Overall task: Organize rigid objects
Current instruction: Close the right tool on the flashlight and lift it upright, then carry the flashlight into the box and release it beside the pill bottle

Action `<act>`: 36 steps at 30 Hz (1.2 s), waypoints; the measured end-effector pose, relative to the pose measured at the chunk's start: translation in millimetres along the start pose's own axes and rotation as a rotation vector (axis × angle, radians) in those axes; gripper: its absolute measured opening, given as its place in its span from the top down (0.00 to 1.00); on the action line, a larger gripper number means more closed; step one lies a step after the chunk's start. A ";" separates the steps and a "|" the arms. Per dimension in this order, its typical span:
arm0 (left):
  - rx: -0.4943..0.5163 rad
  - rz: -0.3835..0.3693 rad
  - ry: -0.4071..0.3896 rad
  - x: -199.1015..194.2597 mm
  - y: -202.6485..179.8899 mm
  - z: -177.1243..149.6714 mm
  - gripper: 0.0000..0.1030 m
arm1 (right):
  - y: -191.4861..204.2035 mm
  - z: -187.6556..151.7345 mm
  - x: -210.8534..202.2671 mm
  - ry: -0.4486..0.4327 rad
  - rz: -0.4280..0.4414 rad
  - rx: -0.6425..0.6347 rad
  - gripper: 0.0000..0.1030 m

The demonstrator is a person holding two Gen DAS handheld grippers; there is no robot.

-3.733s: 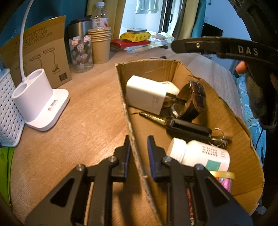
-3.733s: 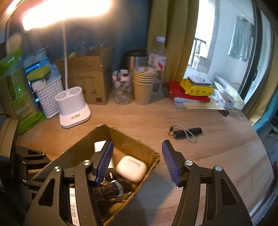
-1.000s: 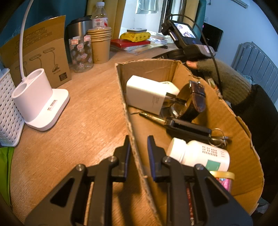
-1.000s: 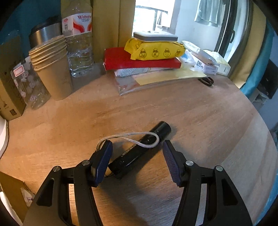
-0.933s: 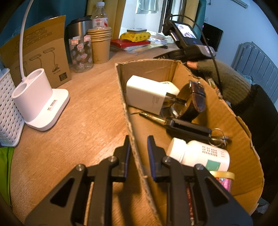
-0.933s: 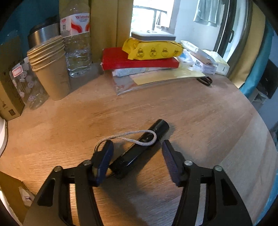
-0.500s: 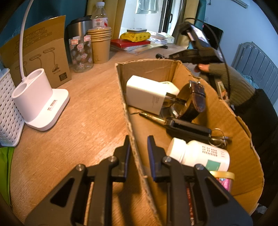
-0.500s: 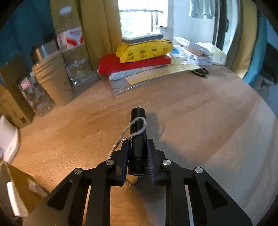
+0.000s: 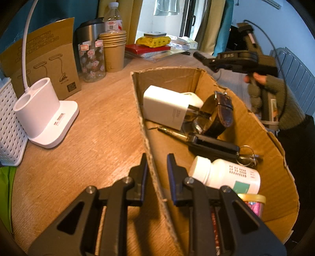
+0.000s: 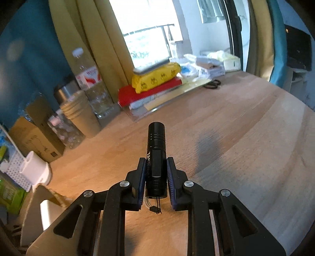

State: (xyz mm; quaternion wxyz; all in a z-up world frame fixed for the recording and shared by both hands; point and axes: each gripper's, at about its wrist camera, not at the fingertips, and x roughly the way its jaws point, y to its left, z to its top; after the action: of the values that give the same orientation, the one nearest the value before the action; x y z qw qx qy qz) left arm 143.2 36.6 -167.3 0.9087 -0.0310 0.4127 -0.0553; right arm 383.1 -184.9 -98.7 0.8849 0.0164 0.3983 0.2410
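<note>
The right gripper (image 10: 156, 169) is squeezed tight on a black flashlight (image 10: 156, 155), with 1 blue pad on each side of it. The flashlight points away from the camera and hangs in the air above the wooden table (image 10: 236, 141), not touching it. A thin cord (image 10: 155, 206) dangles from its back end. The left wrist view shows the same flashlight past the far corner of the cardboard box (image 9: 275, 137), above the table, with a gloved hand (image 9: 261, 92) holding the right gripper. The left gripper (image 9: 157, 169) is closed on the near side wall of the box, with 1 finger outside the wall and 1 finger inside. Inside the box there is a white charger (image 9: 165, 106) near the far end. A watch with a brown strap (image 9: 218, 112) lies just beside the charger. A black car key (image 9: 210, 145) with a ring lies in the middle of the box. A white pill bottle (image 9: 226, 175) lies on its side near the left gripper, and a small jar with a yellow lid (image 9: 252, 200) sits at the near end of the box. Outside the box, well apart from its left wall, stands a white lamp base (image 9: 43, 116) with 2 round holes. Behind the far end of the box stand a stack of paper cups (image 9: 114, 51), a glass jar (image 9: 91, 59), a water bottle (image 9: 112, 17) and a pile with a red book (image 9: 145, 48) and a yellow pack (image 9: 153, 40) on top.
</note>
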 end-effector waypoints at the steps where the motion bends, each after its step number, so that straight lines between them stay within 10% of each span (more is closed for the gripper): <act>1: 0.000 0.000 0.000 0.0 -0.1 0.0 0.81 | 1.5 -0.3 -5.3 -0.009 0.005 0.000 0.79; 36: 0.000 0.002 -0.001 -0.9 0.1 -0.1 0.81 | 154.1 -30.7 -138.2 -0.180 0.259 -0.288 0.79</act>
State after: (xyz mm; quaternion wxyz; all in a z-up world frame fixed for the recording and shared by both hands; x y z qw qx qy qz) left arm 142.6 36.8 -166.7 0.9088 -0.0307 0.4124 -0.0545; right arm 219.2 -114.5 10.7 0.8717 -0.0377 0.2736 0.4047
